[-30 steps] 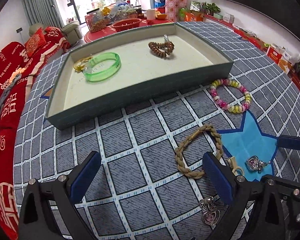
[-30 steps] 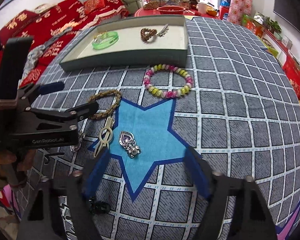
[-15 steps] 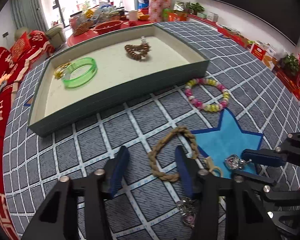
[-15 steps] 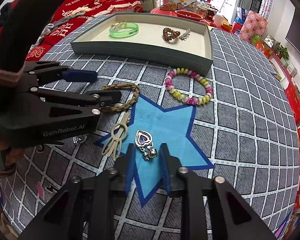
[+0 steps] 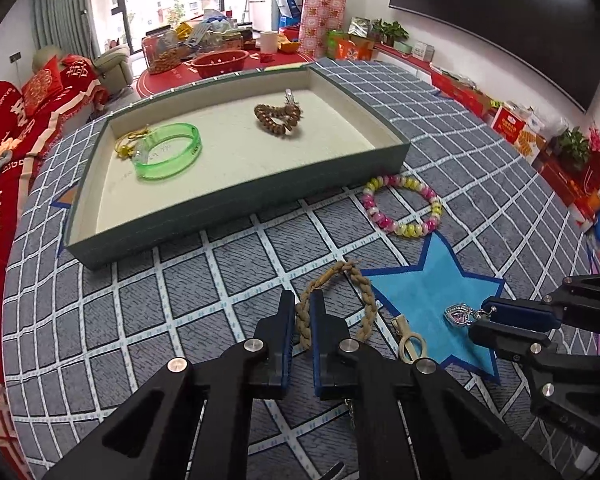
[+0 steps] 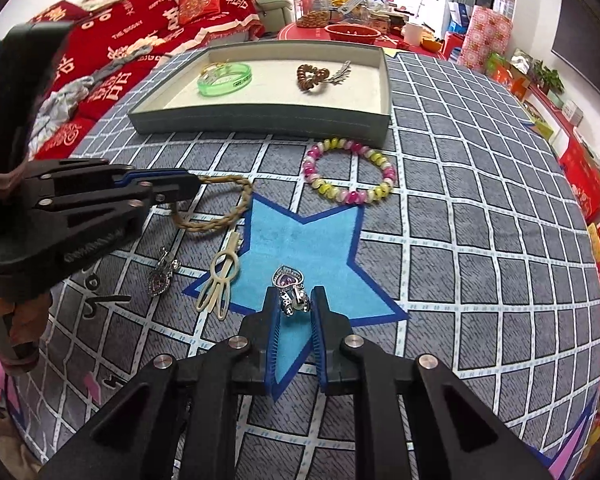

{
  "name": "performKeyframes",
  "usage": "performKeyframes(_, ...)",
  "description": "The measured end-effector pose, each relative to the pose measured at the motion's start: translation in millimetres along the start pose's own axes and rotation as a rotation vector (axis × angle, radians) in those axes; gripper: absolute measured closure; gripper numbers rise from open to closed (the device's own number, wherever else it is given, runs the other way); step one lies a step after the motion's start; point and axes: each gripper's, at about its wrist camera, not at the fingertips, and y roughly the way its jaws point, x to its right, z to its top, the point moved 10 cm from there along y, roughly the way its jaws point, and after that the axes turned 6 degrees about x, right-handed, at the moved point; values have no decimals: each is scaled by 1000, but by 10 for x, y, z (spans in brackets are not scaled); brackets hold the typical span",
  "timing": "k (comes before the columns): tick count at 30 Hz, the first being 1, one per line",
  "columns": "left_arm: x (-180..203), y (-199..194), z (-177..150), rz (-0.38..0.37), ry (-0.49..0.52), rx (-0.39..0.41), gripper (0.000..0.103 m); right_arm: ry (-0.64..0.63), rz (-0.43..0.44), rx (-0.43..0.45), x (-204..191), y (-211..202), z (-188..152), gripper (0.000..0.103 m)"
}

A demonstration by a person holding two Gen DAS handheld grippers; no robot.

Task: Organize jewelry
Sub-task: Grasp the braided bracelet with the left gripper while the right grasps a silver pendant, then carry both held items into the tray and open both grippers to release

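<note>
Left gripper (image 5: 302, 312) pinches a tan braided bracelet (image 5: 356, 280); right gripper (image 6: 294, 304), jaws just closing, clamps a silver purple-stoned heart pendant (image 6: 288, 280).

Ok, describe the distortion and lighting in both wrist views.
Left wrist view: strong fisheye bends the tray edges, windows are blown out, braided bracelet stays sharp. Right wrist view: same barrel curve in the grid cloth, dark corner vignette, soft even light, heart pendant glints.
</note>
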Motion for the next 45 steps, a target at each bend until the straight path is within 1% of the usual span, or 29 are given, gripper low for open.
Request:
performKeyframes(10,-131,-215,131,-14,-54,49,82,38,10,28,56,-107,103,87)
performKeyframes(25,-419,-371,317,9,-119,102,82,83,35,97,100,-261,483,87)
performKeyframes(30,-533,-424,463,23,-130,133,82,106,39,127,162,-270,731,87)
performKeyframes(34,-678,-422,636,49,-146,153,82,135,57,154,207,-237,1058,87)
performKeyframes(38,-825,-362,814,76,-147,165,82,153,75,160,229,-121,1349,87)
performKeyframes(41,-934,-245,933,92,-145,157,82,160,74,152,250,28,1522,87)
performKeyframes(45,-1036,-55,1045,97,-135,132,82,175,75,127,301,247,1668,87)
